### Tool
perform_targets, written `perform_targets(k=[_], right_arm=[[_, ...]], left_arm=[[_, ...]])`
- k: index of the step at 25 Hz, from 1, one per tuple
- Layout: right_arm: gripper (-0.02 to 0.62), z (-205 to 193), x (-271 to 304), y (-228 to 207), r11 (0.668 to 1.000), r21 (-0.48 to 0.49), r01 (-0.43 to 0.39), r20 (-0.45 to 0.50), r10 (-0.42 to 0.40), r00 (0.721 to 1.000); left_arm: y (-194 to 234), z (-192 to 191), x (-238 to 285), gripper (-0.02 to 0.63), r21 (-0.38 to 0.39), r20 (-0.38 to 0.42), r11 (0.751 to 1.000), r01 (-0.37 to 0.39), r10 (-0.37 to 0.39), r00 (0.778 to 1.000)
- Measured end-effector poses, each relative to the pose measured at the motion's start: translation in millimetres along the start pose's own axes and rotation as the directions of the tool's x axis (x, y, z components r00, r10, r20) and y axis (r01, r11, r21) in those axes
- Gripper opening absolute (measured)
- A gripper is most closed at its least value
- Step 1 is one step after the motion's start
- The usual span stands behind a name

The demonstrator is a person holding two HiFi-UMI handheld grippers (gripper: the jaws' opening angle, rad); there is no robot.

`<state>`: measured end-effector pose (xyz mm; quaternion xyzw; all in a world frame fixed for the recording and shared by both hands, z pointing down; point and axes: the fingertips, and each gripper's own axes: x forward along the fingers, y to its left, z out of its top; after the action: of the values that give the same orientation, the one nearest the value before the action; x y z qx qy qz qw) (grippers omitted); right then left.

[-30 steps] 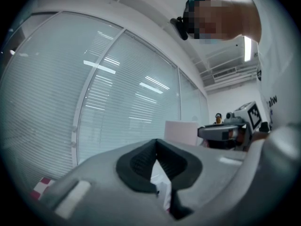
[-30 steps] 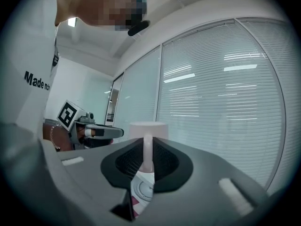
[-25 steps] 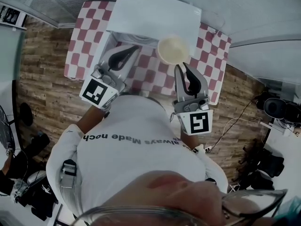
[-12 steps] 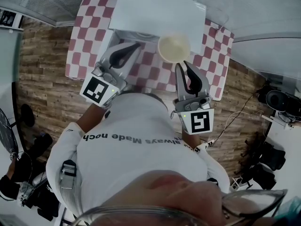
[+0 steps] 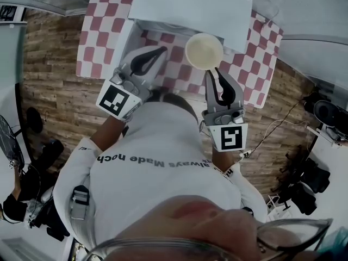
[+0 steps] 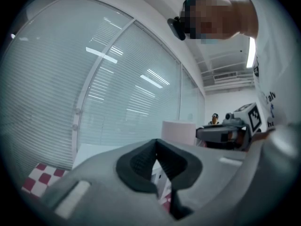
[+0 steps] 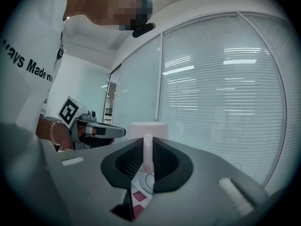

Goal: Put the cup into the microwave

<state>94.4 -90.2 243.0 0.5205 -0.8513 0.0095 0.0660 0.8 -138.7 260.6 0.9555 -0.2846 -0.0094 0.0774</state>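
Gripping the cup (image 5: 204, 50) by its handle, the right hand-held gripper (image 5: 216, 72) is clenched on the thin white loop, which stands upright between its pads. From here that looks deliberate: a hold on the handle leaves the cup level, with its open mouth upward. The cup sits just ahead of the gripper's tips, over the checked counter (image 5: 248, 64). I cannot tell whether it is lifted. The microwave (image 5: 190, 5) is directly beyond the cup. The left hand-held gripper (image 5: 160, 51), jaws closed on nothing, points at the microwave's front. I'd guess it is kept free for the door.
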Motion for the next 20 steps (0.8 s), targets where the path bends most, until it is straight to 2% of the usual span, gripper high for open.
perform_targets(k=[20], right_arm=[[0.040, -107, 32, 15, 1.000, 0.007, -0.012, -0.059, 0.012, 0.998]], left_arm=[[31, -94, 9, 0.005, -0.034, -0.027, 0.999, -0.033, 0.032, 0.999]])
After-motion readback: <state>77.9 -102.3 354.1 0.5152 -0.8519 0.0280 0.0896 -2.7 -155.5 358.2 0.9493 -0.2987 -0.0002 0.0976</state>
